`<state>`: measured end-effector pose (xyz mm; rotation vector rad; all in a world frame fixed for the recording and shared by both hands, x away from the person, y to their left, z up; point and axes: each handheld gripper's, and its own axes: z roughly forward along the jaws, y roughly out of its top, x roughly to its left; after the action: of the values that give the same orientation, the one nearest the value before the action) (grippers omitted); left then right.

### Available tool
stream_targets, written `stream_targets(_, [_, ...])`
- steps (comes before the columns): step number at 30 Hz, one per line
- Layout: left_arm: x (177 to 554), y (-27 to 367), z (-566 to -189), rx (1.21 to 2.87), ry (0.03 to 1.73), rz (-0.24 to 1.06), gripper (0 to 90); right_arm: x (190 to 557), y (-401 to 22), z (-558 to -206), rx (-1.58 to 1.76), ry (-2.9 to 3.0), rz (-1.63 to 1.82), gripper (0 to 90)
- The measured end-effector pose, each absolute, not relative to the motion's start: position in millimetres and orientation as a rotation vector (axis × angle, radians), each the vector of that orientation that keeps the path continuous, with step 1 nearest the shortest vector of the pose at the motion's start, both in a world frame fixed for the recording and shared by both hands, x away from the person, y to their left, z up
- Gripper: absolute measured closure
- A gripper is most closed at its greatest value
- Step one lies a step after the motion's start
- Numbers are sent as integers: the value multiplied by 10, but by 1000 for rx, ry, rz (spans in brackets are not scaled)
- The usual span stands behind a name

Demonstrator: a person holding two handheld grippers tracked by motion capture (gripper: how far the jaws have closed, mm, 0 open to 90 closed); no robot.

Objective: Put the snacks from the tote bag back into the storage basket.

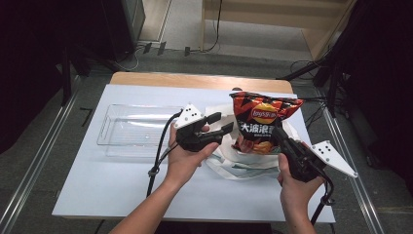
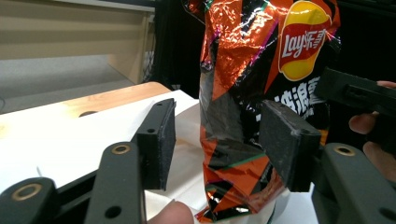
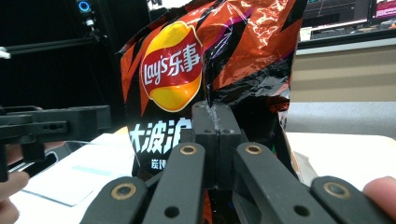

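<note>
Bag: orange-and-black foil crisp bag w/ yellow-red logo (image 1: 263,122), upright, lifted above the desk, over the white cloth; top edge toward the far side.
Grip on bag: right gripper (image 1: 278,134) fingers (image 3: 216,133) pressed together on a fold of foil at the bag's lower right part; right gripper view has the crumpled foil rising straight out of the closed pads.
Left gripper (image 1: 220,124): just beside the bag's left edge, level w/ its lower half. Fingers (image 2: 159,140) spread apart, not pressing the foil; bag's lower part sits in the gap in left gripper view, nearer the right-hand pad.
Under bag: white cloth tote w/ pale green print (image 1: 243,163), flat and rumpled on the desk, partly covered by the bag.
Left of that: clear plastic rectangular tray (image 1: 134,129), lying flat, well apart from the bag.
Desk: white sheet over a wooden top (image 1: 97,195); wood strip visible at the far edge.
</note>
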<state>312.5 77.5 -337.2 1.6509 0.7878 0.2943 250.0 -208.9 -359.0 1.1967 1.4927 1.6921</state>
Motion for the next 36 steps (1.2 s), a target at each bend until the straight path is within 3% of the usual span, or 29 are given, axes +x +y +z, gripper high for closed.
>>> stream_targets(9, [3182, 682, -3364, 1635, 738, 257, 362, 2421, -2088, -3599, 1178, 1506, 1720, 900])
stream_targets(19, [3234, 559, -3339, 1620, 723, 191, 338, 2353, -2064, -3601, 1152, 1525, 1741, 900])
stream_targets(23, [3230, 517, -3317, 1636, 715, 181, 458, 2338, -2049, -3624, 1146, 1542, 1738, 900])
stream_targets(27, [3190, 485, -3290, 1652, 711, 187, 691, 2329, -2063, -3675, 1162, 1555, 1734, 900])
stream_targets(28, [3182, 484, -3282, 1651, 718, 193, 691, 2329, -2063, -3675, 1162, 1555, 1734, 900])
stream_targets(30, [3184, 505, -3259, 1647, 734, 171, 797, 2319, -2079, -3695, 1158, 1556, 1735, 900])
stream_targets(36, [3135, 490, -3222, 1677, 718, 225, 900, 2276, -2091, -3726, 1135, 1575, 1740, 900])
